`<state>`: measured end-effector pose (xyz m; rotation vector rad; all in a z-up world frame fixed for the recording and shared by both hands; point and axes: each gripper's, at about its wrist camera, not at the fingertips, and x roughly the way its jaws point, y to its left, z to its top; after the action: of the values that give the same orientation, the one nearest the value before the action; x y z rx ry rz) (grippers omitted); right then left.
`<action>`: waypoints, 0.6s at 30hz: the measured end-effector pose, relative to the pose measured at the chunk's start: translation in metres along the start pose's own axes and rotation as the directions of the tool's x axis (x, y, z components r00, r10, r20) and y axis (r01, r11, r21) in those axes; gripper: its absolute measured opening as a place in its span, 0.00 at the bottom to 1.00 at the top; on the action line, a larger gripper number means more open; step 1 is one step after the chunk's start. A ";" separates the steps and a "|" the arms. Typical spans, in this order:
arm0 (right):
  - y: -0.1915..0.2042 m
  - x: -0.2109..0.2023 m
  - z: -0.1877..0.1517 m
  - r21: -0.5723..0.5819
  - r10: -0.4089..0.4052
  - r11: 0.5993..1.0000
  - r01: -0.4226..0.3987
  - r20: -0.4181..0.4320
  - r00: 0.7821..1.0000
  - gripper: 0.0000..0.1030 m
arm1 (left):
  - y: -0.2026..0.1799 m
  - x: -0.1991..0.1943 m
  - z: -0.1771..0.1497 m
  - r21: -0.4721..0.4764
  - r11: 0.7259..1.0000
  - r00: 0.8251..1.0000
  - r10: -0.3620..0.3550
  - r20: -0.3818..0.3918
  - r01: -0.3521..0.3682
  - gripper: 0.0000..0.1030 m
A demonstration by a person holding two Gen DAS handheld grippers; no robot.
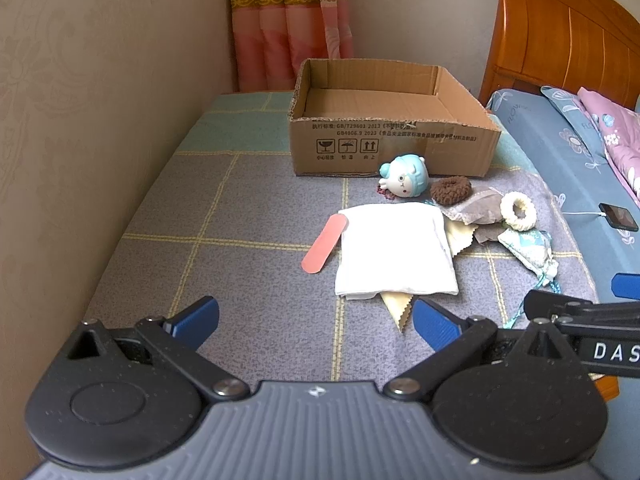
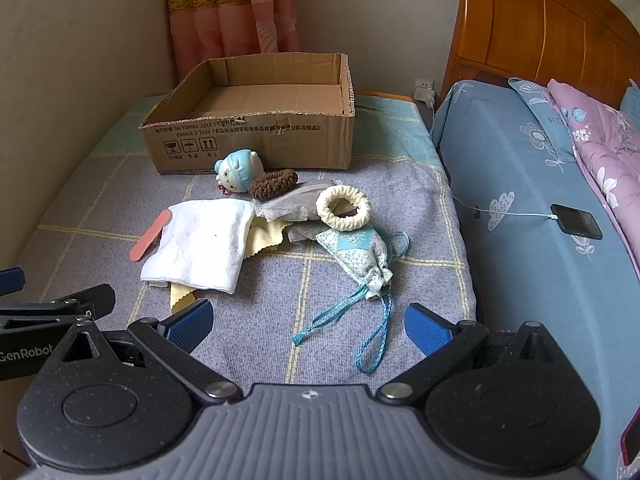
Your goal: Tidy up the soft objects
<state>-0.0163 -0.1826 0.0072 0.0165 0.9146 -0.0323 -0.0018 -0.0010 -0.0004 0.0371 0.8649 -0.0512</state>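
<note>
Grey-and-teal checked cloth (image 2: 260, 328) covers the work surface, with a blue-sheeted bed (image 2: 520, 208) along its right side and a wooden headboard (image 2: 540, 28) behind that. Cardboard box (image 2: 256, 120) sits at the far end, open top, nothing visible inside. All soft items are still out on the cloth, in front of the box.

Left gripper (image 1: 316, 320): jaws wide apart, holding nothing, hovering near edge of the cloth, just short of the white folded cloth (image 1: 394, 250). Right gripper (image 2: 308, 324): also spread wide, nothing between the pads, over the teal cords (image 2: 376, 336) of the floral drawstring pouch (image 2: 358, 254).

Pile layout, big to small:
- white folded cloth, centre-left, lying over a yellow zigzag-edged cloth (image 2: 266, 236)
- floral drawstring pouch, right of it, cords trailing toward the right gripper
- grey-brown sachets (image 2: 294, 204), between the white cloth and the cream scrunchie (image 2: 343, 206), which rests on them
- blue-and-white plush toy (image 2: 238, 172), touching the box front
- brown scrunchie (image 2: 274, 184), just beside the toy
- pink nail file (image 2: 150, 234), at the white cloth's left edge

Phone (image 2: 576, 220) on a charging cable lies on the bed.
</note>
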 end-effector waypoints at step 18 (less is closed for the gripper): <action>-0.001 -0.002 0.002 0.003 -0.003 1.000 0.003 0.007 1.000 1.00 | -0.001 -0.001 0.002 -0.001 1.000 1.000 -0.001 0.004 0.001 0.99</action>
<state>-0.0161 -0.1841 0.0100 0.0177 0.9073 -0.0365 -0.0009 -0.0019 0.0013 0.0359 0.8605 -0.0519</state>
